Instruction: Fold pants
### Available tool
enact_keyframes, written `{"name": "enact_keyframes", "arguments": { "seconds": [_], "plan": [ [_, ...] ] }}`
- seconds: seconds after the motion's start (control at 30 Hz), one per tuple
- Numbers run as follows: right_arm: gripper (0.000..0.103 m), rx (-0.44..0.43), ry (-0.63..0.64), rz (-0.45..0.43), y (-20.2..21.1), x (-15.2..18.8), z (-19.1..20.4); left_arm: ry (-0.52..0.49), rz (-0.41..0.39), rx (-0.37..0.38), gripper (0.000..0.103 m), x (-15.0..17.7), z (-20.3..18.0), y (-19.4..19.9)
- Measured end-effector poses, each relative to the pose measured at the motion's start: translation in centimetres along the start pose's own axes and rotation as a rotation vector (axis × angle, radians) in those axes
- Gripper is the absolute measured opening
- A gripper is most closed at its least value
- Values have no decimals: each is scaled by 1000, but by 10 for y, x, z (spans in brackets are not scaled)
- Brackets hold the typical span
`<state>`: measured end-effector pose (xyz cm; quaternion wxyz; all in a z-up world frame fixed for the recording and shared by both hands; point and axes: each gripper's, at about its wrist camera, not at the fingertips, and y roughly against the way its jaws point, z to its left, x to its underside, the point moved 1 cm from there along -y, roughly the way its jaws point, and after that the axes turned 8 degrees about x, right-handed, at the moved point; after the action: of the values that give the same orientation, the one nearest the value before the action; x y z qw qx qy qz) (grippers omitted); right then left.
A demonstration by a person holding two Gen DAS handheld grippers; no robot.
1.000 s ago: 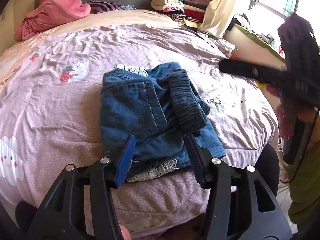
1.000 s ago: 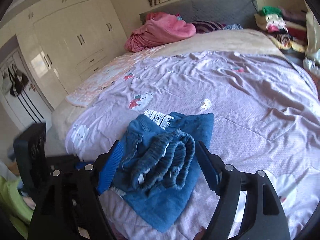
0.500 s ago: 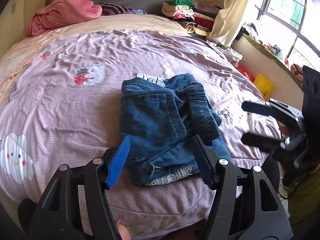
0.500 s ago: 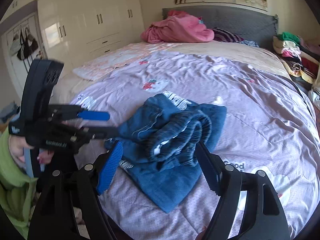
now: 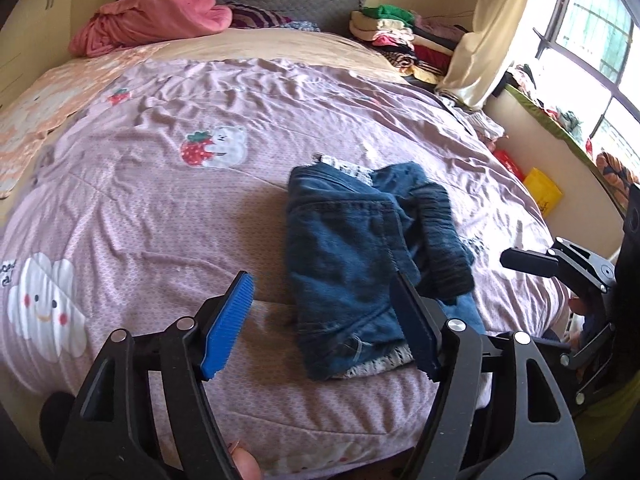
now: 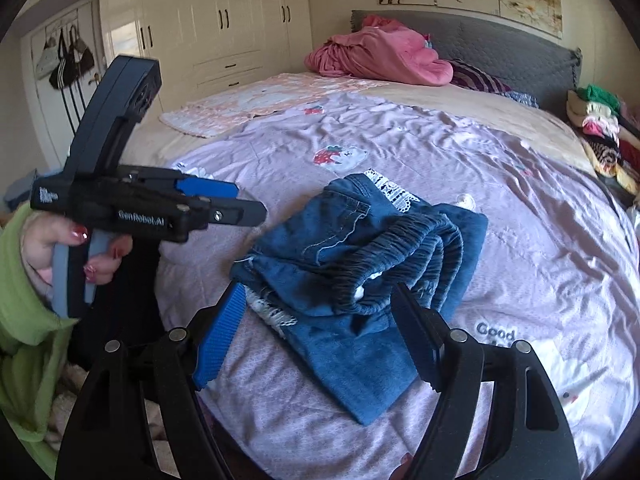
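Observation:
Folded blue denim pants (image 5: pixel 348 248) with a dark elastic waistband and white lace trim lie on the lilac bed cover (image 5: pixel 160 200). My left gripper (image 5: pixel 320 280) hovers over their near edge, jaws opening, pads clear of the cloth; its right finger overlaps the pants. From the right wrist, the pants (image 6: pixel 360 248) sit just beyond my right gripper (image 6: pixel 318 290), which is open and holds nothing. The left gripper (image 6: pixel 250 202) shows there at the left, held by a hand. At the right edge of the left wrist view the right gripper (image 5: pixel 528 262) is partly visible.
A pink blanket (image 5: pixel 152 12) lies by the grey headboard. A stack of folded clothes (image 5: pixel 400 36) sits at the far right bed corner. A yellow box (image 5: pixel 542 194) stands on the floor by the window wall. White wardrobes (image 6: pixel 224 20) line the left. A green sleeve (image 6: pixel 16 280) is nearby.
The left gripper has drawn back and to the left off the pants, its jaws spreading wider. The right gripper rolled level and slid sideways, and the left gripper came into its view.

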<state>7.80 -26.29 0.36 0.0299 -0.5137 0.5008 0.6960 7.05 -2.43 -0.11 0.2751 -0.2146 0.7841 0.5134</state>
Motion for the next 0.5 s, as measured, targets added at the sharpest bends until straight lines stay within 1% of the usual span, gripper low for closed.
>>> {"name": "enact_keyframes", "arguments": {
  "seconds": [0.07, 0.1, 0.13, 0.2, 0.23, 0.3, 0.33, 0.37, 0.4, 0.43, 0.5],
  "plan": [
    [73, -13, 7, 9, -8, -2, -1, 8, 3, 6, 63, -6, 2, -3],
    [65, -23, 13, 22, -13, -2, -2, 9, 7, 10, 63, -11, 3, -7],
    [53, -27, 22, 42, -20, -2, -2, 9, 14, 13, 63, -15, 2, -11],
    [44, -22, 55, 80, -34, -1, -1, 8, 35, 32, 63, -24, 1, -22],
    [41, -18, 72, 83, -38, 0, 1, 10, 45, 34, 63, -26, 1, -27],
    [38, -35, 90, 86, -45, 1, 2, 18, 71, 47, 63, -33, 1, -42],
    [31, -39, 94, 87, -49, 1, 2, 20, 80, 58, 63, -35, 0, -47],
    [27, -49, 91, 88, -52, 2, 0, 20, 93, 71, 62, -37, -1, -54],
    [17, -71, 78, 94, -54, 3, -2, 18, 112, 83, 57, -39, -3, -63],
    [9, -98, 61, 102, -56, 4, -6, 18, 132, 95, 56, -41, -4, -71],
    [7, -147, 38, 108, -52, 7, -13, 11, 164, 88, 54, -42, -4, -85]
  ]
}}
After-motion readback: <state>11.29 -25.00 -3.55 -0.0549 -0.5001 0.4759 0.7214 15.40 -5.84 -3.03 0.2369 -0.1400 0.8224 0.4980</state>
